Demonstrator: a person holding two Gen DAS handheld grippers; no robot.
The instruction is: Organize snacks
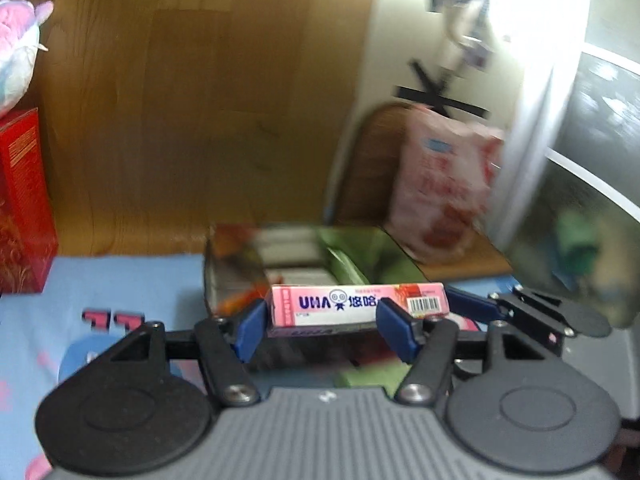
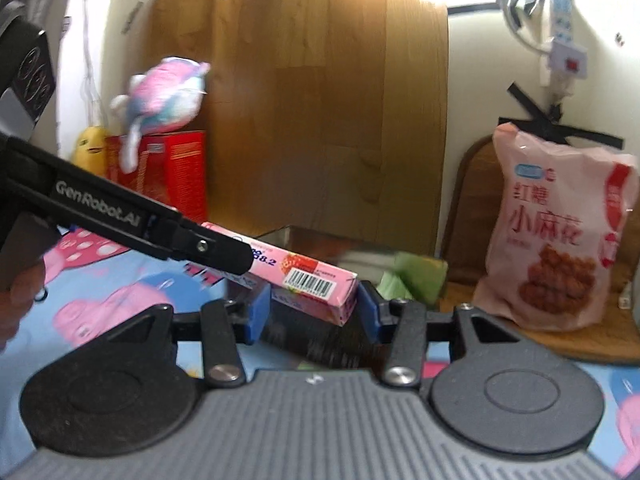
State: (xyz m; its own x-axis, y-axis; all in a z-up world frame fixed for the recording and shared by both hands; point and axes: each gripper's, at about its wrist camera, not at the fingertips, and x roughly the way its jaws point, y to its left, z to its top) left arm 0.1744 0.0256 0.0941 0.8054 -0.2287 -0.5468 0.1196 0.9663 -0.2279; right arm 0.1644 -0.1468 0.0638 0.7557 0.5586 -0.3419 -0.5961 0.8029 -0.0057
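A long pink candy box (image 1: pixel 352 304) with a barcode hangs above the table, and both grippers hold it. In the left wrist view my left gripper (image 1: pixel 324 322) has its blue pads against the box's left part. My right gripper (image 1: pixel 476 306) comes in from the right at the box's other end. In the right wrist view that barcode end of the candy box (image 2: pixel 320 284) sits between the blue pads of my right gripper (image 2: pixel 314 310). The left gripper's black finger (image 2: pixel 224 250) lies across the box from the left.
Behind the candy box an open shiny tin (image 1: pixel 224 264) holds white and green packs. A pink snack bag (image 2: pixel 560 236) leans at the right wall on a wooden mat. A red carton (image 2: pixel 176 172) with a plush toy (image 2: pixel 164 88) stands at the left. A cartoon tablecloth (image 2: pixel 120 284) covers the table.
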